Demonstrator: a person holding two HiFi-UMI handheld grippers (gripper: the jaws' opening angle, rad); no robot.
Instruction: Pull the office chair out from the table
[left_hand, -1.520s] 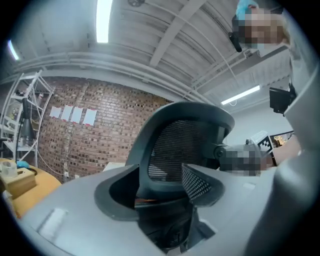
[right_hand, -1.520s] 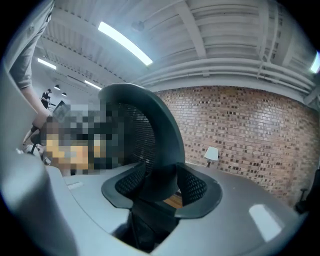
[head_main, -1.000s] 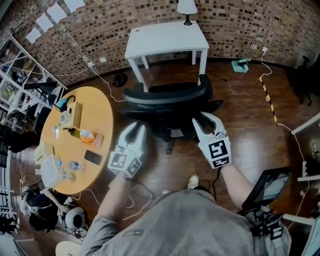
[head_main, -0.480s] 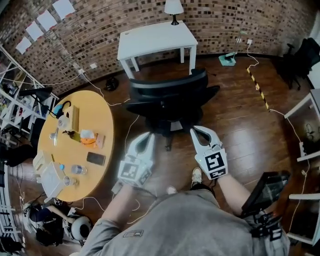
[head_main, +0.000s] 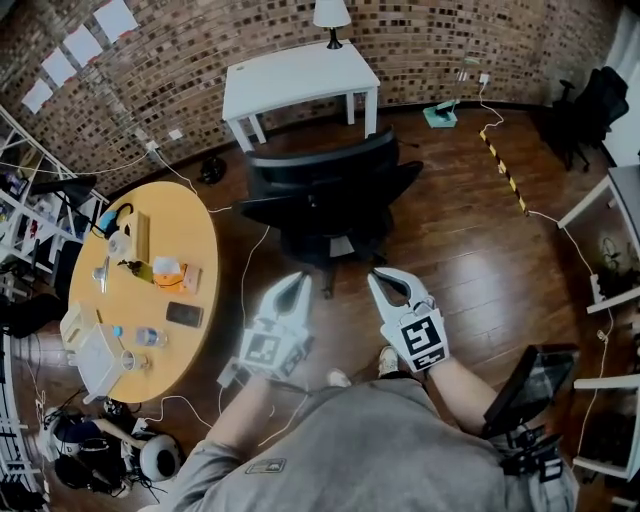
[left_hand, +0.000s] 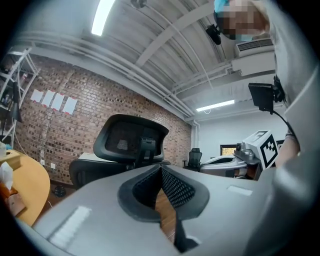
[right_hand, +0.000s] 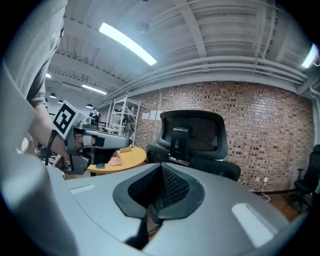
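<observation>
The black office chair (head_main: 325, 195) stands on the wood floor, clear of the white table (head_main: 296, 78) behind it, its back toward me. My left gripper (head_main: 296, 284) and right gripper (head_main: 378, 280) are both shut and empty, hanging a short way in front of the chair without touching it. The chair's mesh back (left_hand: 131, 140) rises above the shut jaws in the left gripper view. In the right gripper view the chair (right_hand: 192, 135) stands straight ahead, beyond the closed jaws.
A round yellow table (head_main: 140, 285) with a phone, bottle and boxes stands at the left. Cables (head_main: 250, 260) trail over the floor. A lamp (head_main: 329, 17) sits on the white table. Another black chair (head_main: 590, 105) is at the far right, shelving at the far left.
Both grippers have let go of the chair back and drawn away toward me, their jaws closing. The chair now stands farther from the white table.
</observation>
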